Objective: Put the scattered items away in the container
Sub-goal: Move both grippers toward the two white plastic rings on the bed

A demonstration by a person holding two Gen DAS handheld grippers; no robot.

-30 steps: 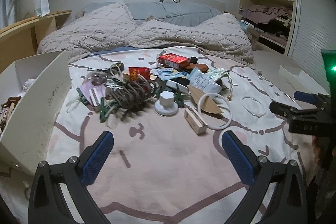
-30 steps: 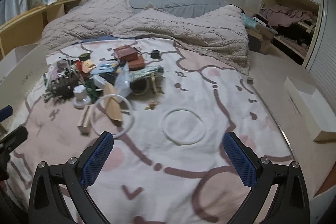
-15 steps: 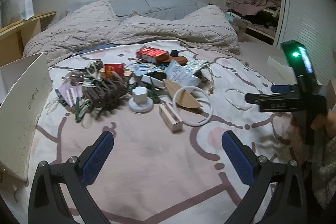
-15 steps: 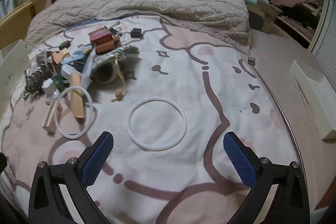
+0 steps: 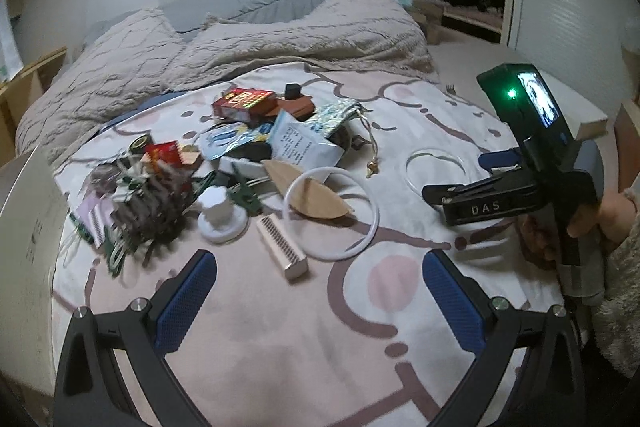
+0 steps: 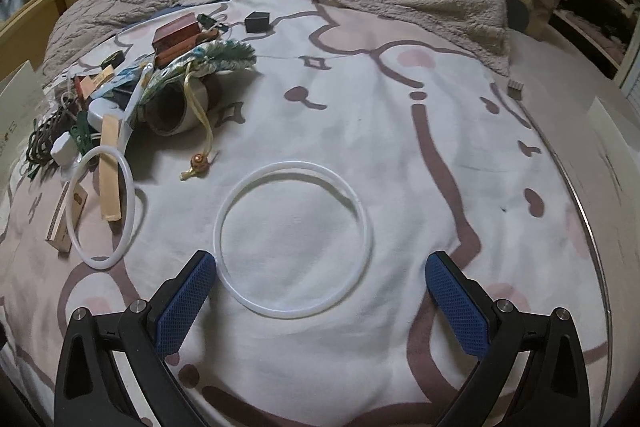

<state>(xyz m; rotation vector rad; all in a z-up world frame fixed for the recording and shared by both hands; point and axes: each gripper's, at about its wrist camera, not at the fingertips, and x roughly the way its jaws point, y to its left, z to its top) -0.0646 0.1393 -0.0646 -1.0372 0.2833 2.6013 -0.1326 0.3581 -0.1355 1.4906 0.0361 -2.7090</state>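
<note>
Thin white plastic ring [image 6: 291, 242], lying flat on the pink-and-white patterned bedspread [image 6: 400, 147], alone, to the right of the heap of scattered items. The right gripper [image 6: 321, 301] hangs just over the ring's near edge, jaws wide and empty; its left blue pad [image 6: 185, 301] sits just beside the ring's rim, and contact cannot be judged. A second, thicker white ring [image 5: 330, 213] lies left of the thin ring, over a tan wooden leaf-shaped piece [image 5: 308, 193] and beside a beige ribbed block [image 5: 281, 245]. Farther left stand a white knob-topped cap [image 5: 221, 215] and a dark tangled cord bundle [image 5: 148, 203]. The left gripper [image 5: 320, 301] is above the bedspread near the block, jaws wide, empty. A white cardboard box [image 5: 28, 227] stands at the far left, well apart from the thin ring.
</note>
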